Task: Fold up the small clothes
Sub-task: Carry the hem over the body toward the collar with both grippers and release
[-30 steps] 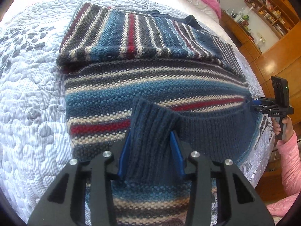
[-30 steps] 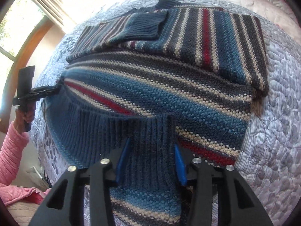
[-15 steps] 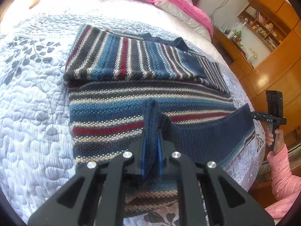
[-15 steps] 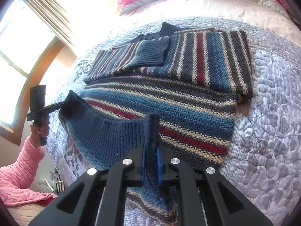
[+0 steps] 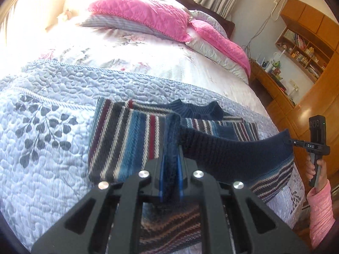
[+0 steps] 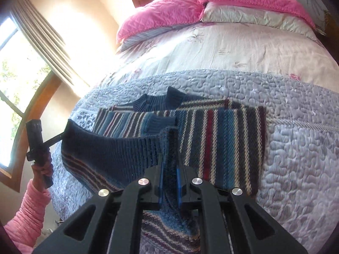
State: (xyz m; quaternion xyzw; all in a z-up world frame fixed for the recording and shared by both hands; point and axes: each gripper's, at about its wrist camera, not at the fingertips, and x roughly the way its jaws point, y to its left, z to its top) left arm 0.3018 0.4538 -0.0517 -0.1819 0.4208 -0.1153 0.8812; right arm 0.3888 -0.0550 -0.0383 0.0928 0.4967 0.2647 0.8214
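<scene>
Both our tongs, left gripper (image 5: 170, 173) and right gripper (image 6: 169, 180), clamp the sweater (image 5: 118, 144) hem, lifted level; the folded body lies ahead, toward the pillows (image 5: 144, 14).

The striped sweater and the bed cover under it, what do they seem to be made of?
The striped sweater looks like chunky knitted yarn, wool or acrylic, matte: individual stitches and a ribbed navy hem show. The bed cover looks like quilted woven fabric, maybe cotton, with puffy stitched pebble shapes and a faint sheen.
</scene>
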